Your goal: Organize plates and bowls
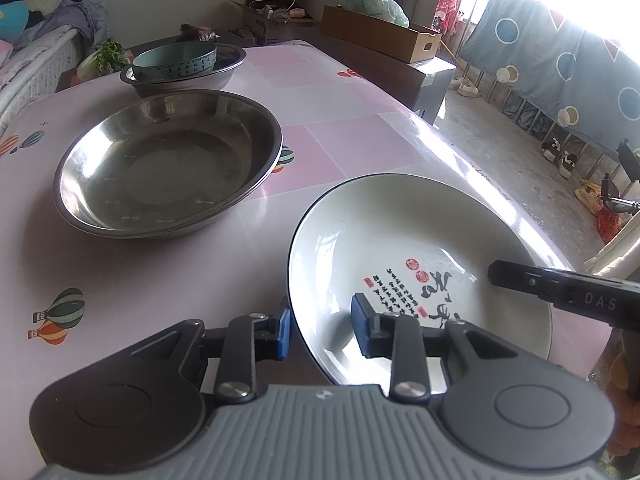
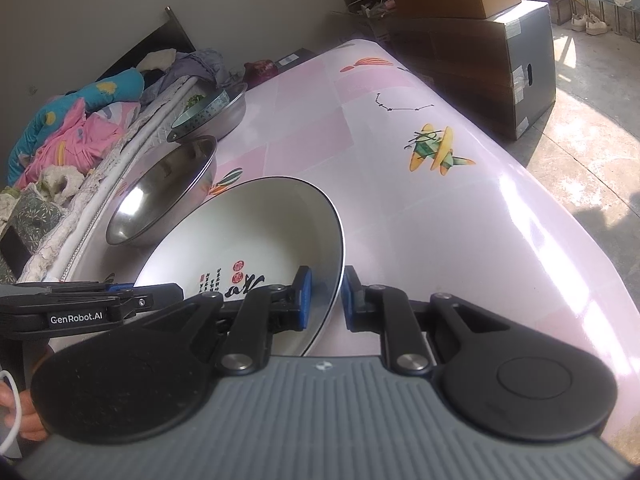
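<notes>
- Left wrist view: the left gripper [image 1: 321,330] straddles the near rim of the white plate [image 1: 400,248], one blue pad outside, one inside. A gap shows at the pads, so the fingers appear not to press the rim, though the angle makes this hard to judge.
- The plate sits tilted over the pink table [image 1: 160,280]. The right gripper [image 1: 494,274] reaches in from the right onto its far rim.
- Beyond lie steel plates [image 1: 168,164], seemingly two stacked, and a blue bowl [image 1: 176,62] nested in a steel basin [image 1: 184,80]. That sorting looks done.
- Right wrist view: the right gripper [image 2: 327,300] is clamped on the white plate [image 2: 248,232] rim, which stands lifted and tilted just beside the steel plates [image 2: 164,196].
- The left gripper [image 2: 176,290] enters from the left.
- Judgement: the white plate is the last loose piece; it still needs a resting place.
</notes>
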The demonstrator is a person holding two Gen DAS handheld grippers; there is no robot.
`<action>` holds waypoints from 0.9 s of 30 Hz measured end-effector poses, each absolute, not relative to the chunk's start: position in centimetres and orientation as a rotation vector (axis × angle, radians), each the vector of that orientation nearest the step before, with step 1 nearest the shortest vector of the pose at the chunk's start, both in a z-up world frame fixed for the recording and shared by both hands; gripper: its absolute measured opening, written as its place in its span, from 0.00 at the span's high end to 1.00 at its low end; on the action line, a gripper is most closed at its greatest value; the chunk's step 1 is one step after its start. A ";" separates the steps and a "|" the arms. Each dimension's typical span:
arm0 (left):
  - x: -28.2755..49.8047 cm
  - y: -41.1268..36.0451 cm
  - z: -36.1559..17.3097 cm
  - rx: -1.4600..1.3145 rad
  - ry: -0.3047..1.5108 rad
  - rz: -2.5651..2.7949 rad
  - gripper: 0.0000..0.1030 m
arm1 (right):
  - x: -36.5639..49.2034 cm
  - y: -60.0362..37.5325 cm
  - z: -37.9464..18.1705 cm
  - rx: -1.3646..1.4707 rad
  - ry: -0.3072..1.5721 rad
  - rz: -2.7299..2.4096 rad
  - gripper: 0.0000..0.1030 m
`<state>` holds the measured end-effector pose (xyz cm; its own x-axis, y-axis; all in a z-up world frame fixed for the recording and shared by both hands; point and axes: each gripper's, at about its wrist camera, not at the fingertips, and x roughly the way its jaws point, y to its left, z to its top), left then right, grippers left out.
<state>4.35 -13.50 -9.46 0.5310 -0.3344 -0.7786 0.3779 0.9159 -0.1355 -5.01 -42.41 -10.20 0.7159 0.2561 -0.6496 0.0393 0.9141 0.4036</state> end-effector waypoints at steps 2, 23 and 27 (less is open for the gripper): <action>4.4 -13.5 -9.5 0.051 0.918 -0.425 0.69 | -5.0 -42.4 -10.3 0.414 0.766 0.123 0.85; 4.5 -13.6 -9.6 0.040 0.921 -0.419 0.69 | -5.2 -42.9 -10.8 0.445 0.741 0.141 0.85; 4.6 -13.6 -9.6 0.039 0.921 -0.419 0.68 | -5.2 -42.9 -10.8 0.447 0.739 0.140 0.85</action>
